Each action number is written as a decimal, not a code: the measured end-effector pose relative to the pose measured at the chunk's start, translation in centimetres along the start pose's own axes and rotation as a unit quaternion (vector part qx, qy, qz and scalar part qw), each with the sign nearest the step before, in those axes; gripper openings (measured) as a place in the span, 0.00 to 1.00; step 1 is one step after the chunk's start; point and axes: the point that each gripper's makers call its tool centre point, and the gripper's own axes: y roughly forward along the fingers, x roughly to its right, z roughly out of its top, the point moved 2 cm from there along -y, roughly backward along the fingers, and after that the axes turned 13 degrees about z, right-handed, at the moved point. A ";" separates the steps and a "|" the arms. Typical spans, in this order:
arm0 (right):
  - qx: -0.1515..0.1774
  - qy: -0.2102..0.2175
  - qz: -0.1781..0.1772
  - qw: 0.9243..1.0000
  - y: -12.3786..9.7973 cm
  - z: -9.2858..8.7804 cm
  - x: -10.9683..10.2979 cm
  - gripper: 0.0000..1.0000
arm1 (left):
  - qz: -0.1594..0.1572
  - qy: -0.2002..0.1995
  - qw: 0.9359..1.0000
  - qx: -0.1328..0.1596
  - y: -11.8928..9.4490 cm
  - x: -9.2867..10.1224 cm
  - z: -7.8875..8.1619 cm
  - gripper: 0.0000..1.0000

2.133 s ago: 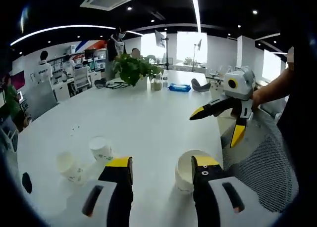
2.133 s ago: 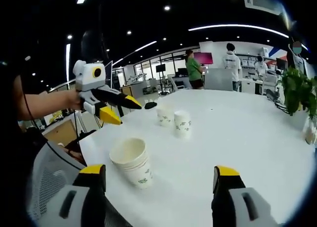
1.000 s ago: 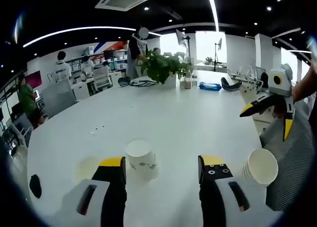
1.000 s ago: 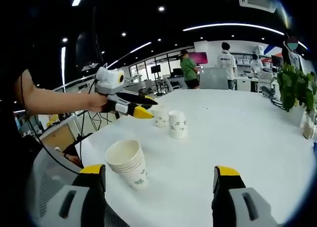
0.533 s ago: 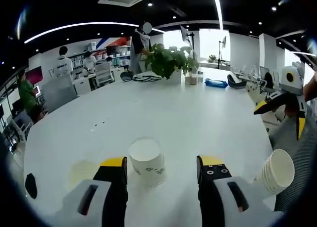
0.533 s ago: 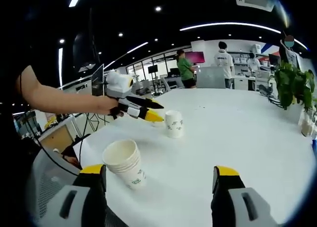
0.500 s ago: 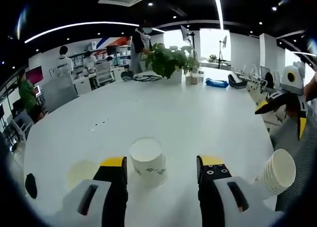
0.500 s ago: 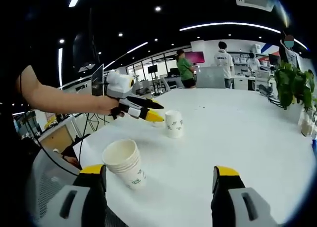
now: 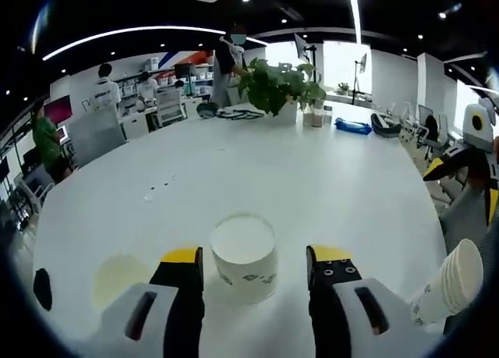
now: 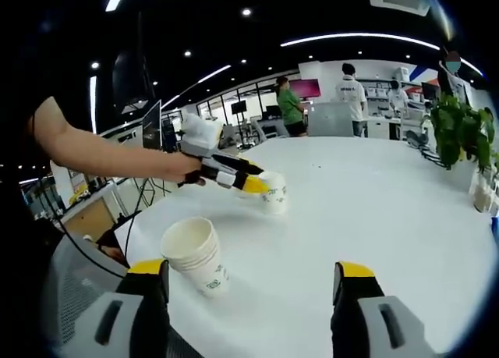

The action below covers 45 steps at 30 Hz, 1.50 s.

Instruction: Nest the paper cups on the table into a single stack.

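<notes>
1. In the left gripper view, we saw a white upside-down paper cup [image 9: 245,256] (green print low on its wall) between the spread jaws of the left gripper [image 9: 256,266], ungrasped, on the white table [image 9: 257,171].
2. In the right gripper view, our right gripper [image 10: 254,283] gaped, holding nothing; the nested stack [image 10: 195,255] stood near its left jaw, an open-plan office behind.

The table [image 9: 312,179] is looking like smooth white laminate, throwing back a soft sheen. The cup [image 9: 244,256] between the jaws at 6 o'clock is showing matt white paper with a small print; same for the stack [image 10: 195,256]. The left gripper [image 9: 256,266] is wearing glossy black-and-yellow plastic.
</notes>
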 end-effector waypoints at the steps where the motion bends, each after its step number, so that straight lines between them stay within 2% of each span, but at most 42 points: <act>1: -0.001 0.000 0.000 1.000 0.0 0.0 0.0 0.87 | 0.000 -0.001 1.000 0.000 0.1 0.0 0.0 0.50; 19: -0.007 -0.002 -0.002 1.000 0.0 -0.2 0.0 0.85 | 0.005 0.008 1.000 -0.016 2.0 -0.1 -0.3 0.37; 24: -0.006 0.000 -0.005 1.000 0.0 -0.2 0.1 0.85 | 0.009 0.008 1.000 -0.016 2.3 -0.3 -0.3 0.36; 31: -0.004 0.000 -0.005 1.000 0.0 -0.1 0.1 0.85 | 0.012 0.012 1.000 -0.015 2.0 -0.5 -0.3 0.36; 35: -0.003 -0.001 -0.005 1.000 -0.1 0.0 0.1 0.85 | 0.011 0.010 1.000 -0.010 1.3 -0.4 0.3 0.35; 45: -0.001 -0.006 -0.001 1.000 0.0 0.1 -0.2 0.85 | 0.002 0.019 1.000 -0.004 -0.4 0.0 0.5 0.35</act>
